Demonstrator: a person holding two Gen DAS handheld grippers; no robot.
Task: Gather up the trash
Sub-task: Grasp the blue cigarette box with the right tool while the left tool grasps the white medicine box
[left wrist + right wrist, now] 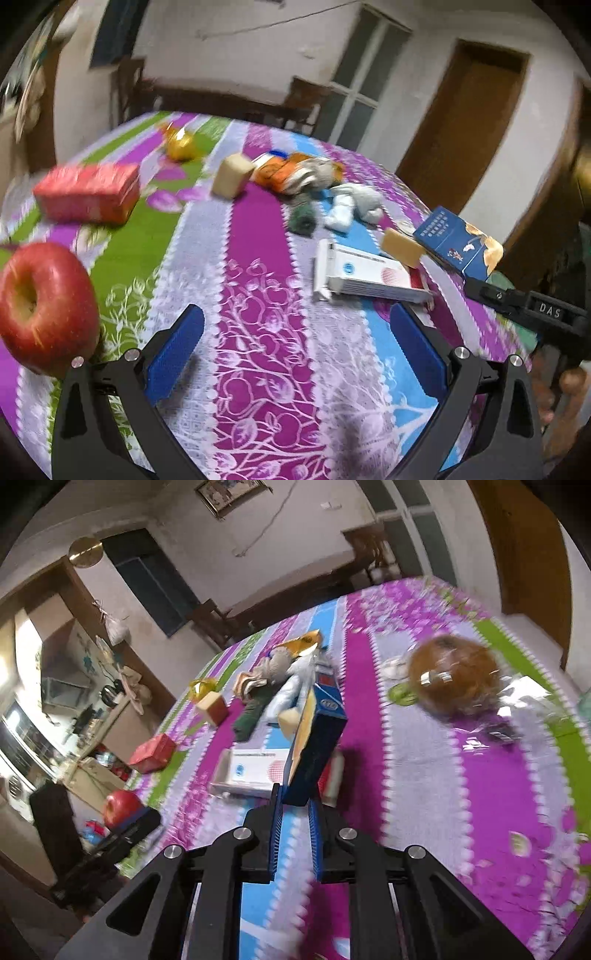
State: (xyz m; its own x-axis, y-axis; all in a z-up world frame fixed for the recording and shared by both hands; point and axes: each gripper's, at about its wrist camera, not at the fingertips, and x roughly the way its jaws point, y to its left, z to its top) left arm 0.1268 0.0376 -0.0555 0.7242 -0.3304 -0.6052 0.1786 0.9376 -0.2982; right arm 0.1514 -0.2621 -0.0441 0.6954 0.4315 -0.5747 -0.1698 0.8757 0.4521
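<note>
Our right gripper (295, 805) clamps the blue carton (316, 746), long axis pointing away, while our left gripper (295, 343) gapes empty, the white box (365, 275) lying just ahead-right.

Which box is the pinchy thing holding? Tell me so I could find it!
Look at the striped flowery tablecloth. At its right side, the right gripper holds a blue box, lifted above the white box. It is the only dark blue one, with gold pictures.
</note>
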